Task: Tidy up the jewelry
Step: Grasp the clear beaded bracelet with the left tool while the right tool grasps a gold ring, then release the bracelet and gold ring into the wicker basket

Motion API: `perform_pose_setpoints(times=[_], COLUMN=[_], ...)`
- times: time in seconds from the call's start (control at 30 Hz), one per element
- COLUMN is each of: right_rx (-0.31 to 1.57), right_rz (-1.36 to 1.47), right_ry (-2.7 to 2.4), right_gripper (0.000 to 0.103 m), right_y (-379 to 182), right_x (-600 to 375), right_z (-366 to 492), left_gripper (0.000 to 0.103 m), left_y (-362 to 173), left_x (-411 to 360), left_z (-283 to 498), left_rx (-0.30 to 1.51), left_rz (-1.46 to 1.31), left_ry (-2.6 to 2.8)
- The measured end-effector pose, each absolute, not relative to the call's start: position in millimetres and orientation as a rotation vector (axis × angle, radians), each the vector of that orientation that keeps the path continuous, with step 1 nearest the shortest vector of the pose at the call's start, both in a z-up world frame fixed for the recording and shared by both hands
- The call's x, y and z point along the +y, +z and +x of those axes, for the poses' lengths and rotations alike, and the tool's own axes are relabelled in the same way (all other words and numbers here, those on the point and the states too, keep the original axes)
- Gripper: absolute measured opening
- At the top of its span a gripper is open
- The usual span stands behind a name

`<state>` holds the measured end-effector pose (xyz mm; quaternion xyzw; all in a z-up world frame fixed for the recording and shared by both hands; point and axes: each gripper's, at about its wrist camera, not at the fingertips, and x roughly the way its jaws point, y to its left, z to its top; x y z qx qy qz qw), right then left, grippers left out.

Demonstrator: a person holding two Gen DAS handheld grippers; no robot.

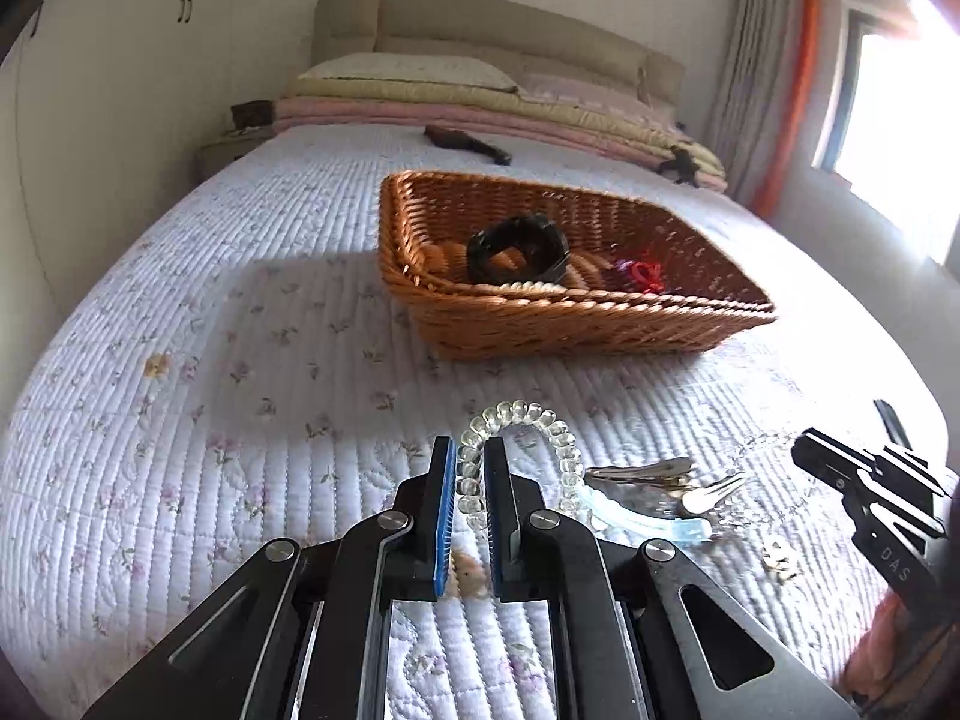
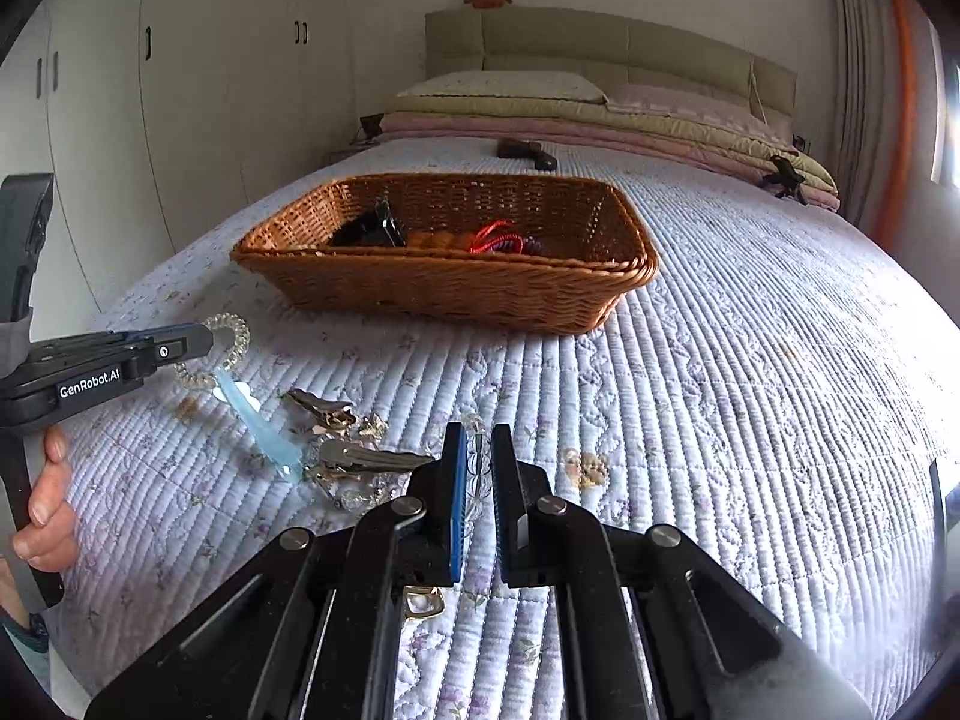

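Observation:
A wicker basket stands on the bed and holds a black bracelet, a red cord piece and brown beads. My left gripper is shut on a clear bead bracelet, which also shows in the right wrist view. My right gripper is shut on a second clear bead strand. Between them lie silver hair clips, a light blue clip and small gold pieces.
The quilted floral bedspread covers the bed. Folded blankets and pillows lie at the headboard, with a dark object before them. Wardrobes stand left, a window right.

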<state>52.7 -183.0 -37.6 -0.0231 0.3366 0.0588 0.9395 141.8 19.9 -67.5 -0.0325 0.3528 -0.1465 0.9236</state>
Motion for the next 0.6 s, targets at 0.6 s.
perform_pose_setpoints(times=[0.6], right_rx=[0.511], right_rz=[0.023], right_ry=[0.174], right_gripper=[0.009], right_y=[52], right_x=[-194], right_z=[72], left_gripper=[0.009], left_y=[3], left_x=[12], left_z=[140], left_rx=[0.598], left_rz=[-0.103], left_ry=[-0.358])
